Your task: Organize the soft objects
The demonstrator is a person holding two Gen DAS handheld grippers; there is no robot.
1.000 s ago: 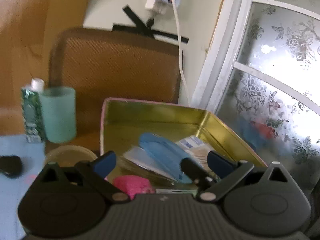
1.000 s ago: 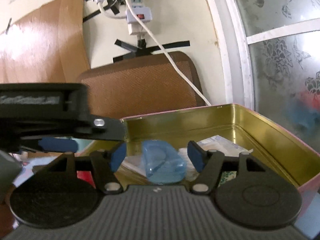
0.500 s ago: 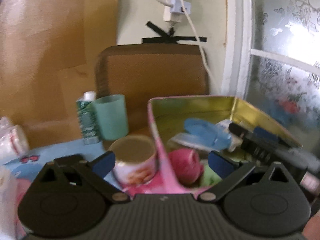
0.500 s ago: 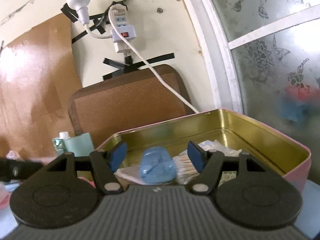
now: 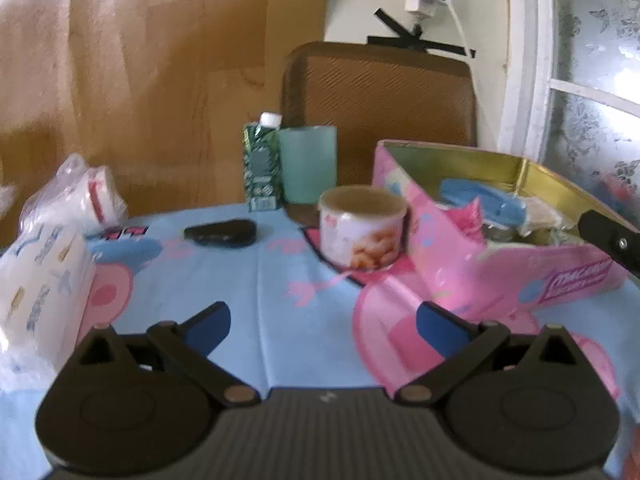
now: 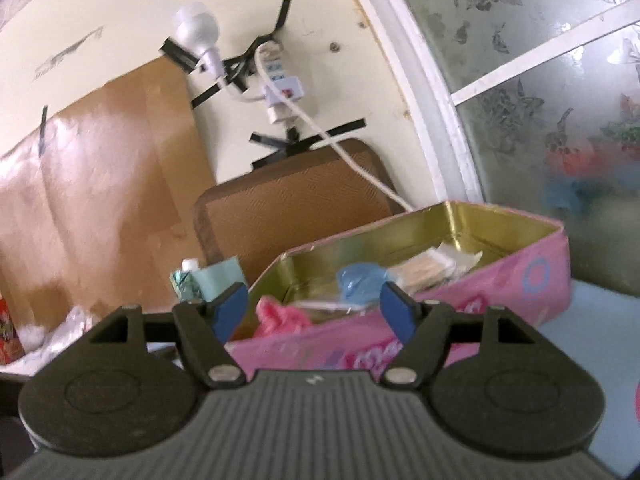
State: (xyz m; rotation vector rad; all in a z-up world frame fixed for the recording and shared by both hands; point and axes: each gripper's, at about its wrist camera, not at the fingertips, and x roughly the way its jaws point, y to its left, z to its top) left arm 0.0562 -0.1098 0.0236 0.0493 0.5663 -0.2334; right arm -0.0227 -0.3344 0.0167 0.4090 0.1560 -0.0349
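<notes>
Now—left tongs (image 5: 322, 326) (empty) tilted tableward

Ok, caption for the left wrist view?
Open left tool over cartoon tablecloth, facing tape roll beside pink tin.

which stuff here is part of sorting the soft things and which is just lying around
Job: pink tin, pink soft bundle and blue pouch inside it, tissue pack, both open grippers.

Lying about: green carton, teal cup, round can, black object.
</notes>
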